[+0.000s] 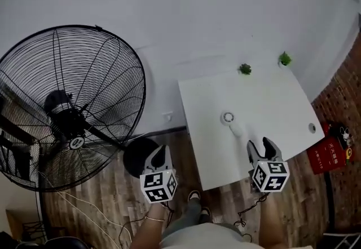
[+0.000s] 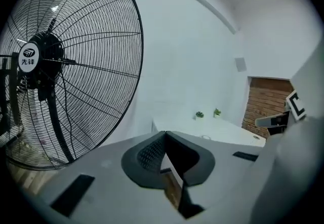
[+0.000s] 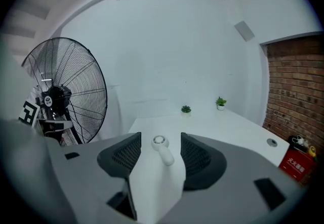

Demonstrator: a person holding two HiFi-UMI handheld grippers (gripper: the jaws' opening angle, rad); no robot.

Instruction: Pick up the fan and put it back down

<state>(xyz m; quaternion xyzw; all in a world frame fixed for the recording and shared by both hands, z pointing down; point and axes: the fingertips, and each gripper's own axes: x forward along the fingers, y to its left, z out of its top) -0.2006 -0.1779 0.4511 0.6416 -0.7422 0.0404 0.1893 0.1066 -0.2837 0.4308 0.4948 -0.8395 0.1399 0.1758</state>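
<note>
A small white hand-held fan [image 1: 231,123] lies on the white table [image 1: 271,96], round head toward the wall, handle toward me. My right gripper [image 1: 260,146] hovers over the table's near edge, open, a short way behind the handle. In the right gripper view the small fan [image 3: 162,149] shows between the spread jaws of that gripper [image 3: 160,137], further off and untouched. My left gripper [image 1: 161,153] hangs over the wooden floor left of the table; in its own view the left gripper [image 2: 165,134] is shut, empty.
A big black floor fan [image 1: 70,107] with a wire cage stands at the left, its round base [image 1: 138,156] beside my left gripper. Two small potted plants [image 1: 245,69] sit at the table's far edge. A red box [image 1: 329,153] lies on the floor at the right.
</note>
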